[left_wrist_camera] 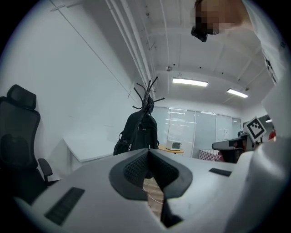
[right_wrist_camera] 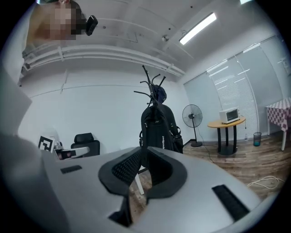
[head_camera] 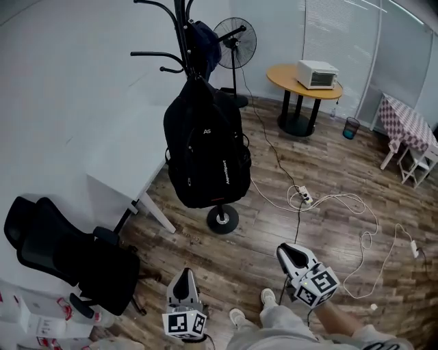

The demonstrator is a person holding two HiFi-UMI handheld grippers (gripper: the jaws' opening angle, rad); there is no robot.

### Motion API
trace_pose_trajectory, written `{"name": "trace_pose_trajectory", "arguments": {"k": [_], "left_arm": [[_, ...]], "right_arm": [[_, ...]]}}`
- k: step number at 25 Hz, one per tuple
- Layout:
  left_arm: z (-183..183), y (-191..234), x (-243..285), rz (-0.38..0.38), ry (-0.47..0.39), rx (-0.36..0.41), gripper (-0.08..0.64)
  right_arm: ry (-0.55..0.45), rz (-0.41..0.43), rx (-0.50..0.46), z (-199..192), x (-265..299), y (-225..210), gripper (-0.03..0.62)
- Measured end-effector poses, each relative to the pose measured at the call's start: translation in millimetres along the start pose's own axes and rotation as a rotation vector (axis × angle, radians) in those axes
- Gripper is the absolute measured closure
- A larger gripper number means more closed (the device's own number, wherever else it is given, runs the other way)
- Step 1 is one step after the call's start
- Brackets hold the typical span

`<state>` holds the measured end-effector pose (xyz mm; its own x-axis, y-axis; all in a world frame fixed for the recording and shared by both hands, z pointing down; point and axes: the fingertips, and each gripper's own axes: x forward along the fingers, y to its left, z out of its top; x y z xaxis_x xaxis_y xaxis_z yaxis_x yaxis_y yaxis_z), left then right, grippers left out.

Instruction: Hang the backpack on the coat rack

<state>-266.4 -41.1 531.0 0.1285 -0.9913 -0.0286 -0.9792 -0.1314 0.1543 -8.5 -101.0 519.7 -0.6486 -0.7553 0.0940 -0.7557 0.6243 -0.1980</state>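
Note:
A black backpack (head_camera: pixel 205 150) hangs by its top loop from a hook of the black coat rack (head_camera: pixel 179 20), whose round base (head_camera: pixel 222 219) stands on the wood floor. Another dark item hangs on the rack's far side. Both grippers are well back from it, near the person's legs. My left gripper (head_camera: pixel 183 275) is shut and holds nothing. My right gripper (head_camera: pixel 290 251) is shut and holds nothing as well. Beyond the closed jaws, the left gripper view shows the backpack (left_wrist_camera: pixel 141 134) and the right gripper view shows the same backpack (right_wrist_camera: pixel 159 127).
A white desk (head_camera: pixel 130 171) stands left of the rack, and a black office chair (head_camera: pixel 68 256) is at lower left. Behind are a standing fan (head_camera: pixel 235 41) and a round table (head_camera: pixel 287 81) with a toaster oven (head_camera: pixel 317 73). A power strip (head_camera: pixel 304 197) and cables lie on the floor.

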Motion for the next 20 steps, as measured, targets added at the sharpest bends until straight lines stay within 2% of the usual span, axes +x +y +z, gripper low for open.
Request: {"name": "trace_pose_trajectory", "arguments": {"k": [4, 8, 16, 20], "left_arm": [[2.8, -17.8, -11.4, -0.023, -0.008, -0.024, 0.551], [0.4, -35.6, -18.3, -0.021, -0.001, -0.013, 0.551], [7.9, -104.9, -37.6, 0.012, -0.012, -0.003, 0.551], [15.4, -140.5, -50.0, 0.032, -0.018, 0.031, 0.551]], "right_arm": [[0.008, -0.024, 0.0, -0.8, -18.7, -12.5, 0.546], [0.011, -0.013, 0.018, -6.5, -30.1, -22.4, 0.546], [0.008, 0.057, 0.088, -9.6, -76.0, -48.7, 0.546], [0.003, 0.116, 0.117, -8.3, -94.9, -50.5, 0.546]]}}
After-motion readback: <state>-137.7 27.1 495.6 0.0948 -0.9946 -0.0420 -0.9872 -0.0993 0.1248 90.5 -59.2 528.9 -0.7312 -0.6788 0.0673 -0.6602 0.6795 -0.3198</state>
